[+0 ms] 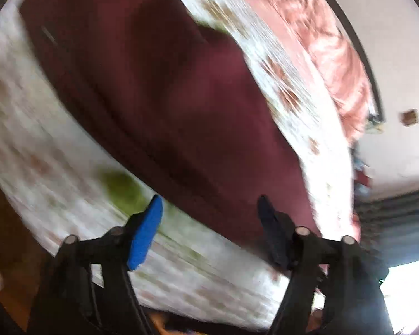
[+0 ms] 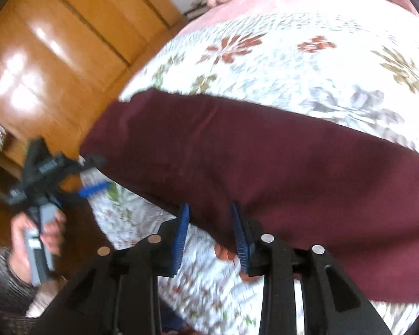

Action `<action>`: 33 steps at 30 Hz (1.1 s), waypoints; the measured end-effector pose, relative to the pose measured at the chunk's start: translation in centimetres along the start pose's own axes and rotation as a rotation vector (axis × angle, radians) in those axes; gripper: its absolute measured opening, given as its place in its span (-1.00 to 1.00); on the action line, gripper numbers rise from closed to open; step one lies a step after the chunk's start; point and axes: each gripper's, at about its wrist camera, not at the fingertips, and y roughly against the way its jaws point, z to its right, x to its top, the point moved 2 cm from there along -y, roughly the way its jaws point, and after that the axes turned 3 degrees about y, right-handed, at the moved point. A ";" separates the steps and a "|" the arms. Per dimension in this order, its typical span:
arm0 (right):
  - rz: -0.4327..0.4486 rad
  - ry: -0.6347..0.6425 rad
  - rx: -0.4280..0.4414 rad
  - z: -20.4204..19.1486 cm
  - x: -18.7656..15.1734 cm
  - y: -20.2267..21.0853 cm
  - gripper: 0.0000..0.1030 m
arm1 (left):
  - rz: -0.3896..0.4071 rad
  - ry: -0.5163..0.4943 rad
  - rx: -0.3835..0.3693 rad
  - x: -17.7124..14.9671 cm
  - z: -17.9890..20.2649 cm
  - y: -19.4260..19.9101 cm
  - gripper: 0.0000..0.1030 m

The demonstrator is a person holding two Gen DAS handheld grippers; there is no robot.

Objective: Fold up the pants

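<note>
Dark maroon pants (image 1: 153, 97) lie in a long folded band across a floral bedspread (image 1: 42, 167). My left gripper (image 1: 209, 201) hovers over the band's near edge, its blue pads wide apart with nothing between them. In the right wrist view the pants (image 2: 265, 167) stretch from centre left to the right edge. My right gripper (image 2: 210, 206) stands over their near edge, open with a narrow gap and not pinching the cloth. The left gripper (image 2: 97, 174) shows there at the pants' left end, open, held by a hand (image 2: 44, 231).
The white bedspread (image 2: 293, 64) with red and green flowers covers the bed. A rumpled pink blanket (image 1: 335, 55) lies along the far side. A glossy wooden wardrobe (image 2: 56, 55) stands just beyond the bed's left end. A pale wall (image 1: 399, 55) is at the right.
</note>
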 end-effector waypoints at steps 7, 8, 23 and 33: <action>0.092 -0.292 0.045 6.7 -4.8 6.4 -0.37 | -0.108 -0.332 -0.044 -5.8 10.9 -4.3 -0.04; 0.098 -0.330 0.041 7.5 -5.4 6.9 -0.37 | -0.090 -0.406 -0.031 -6.2 12.5 -5.0 -0.04; 0.131 -0.692 -0.094 17.3 -11.1 11.4 -0.01 | -0.123 -0.684 0.150 -10.0 11.9 -10.9 0.11; 0.346 -0.918 -0.015 23.2 -11.5 12.6 -0.06 | -0.122 -0.724 0.158 -10.9 12.0 -11.1 0.14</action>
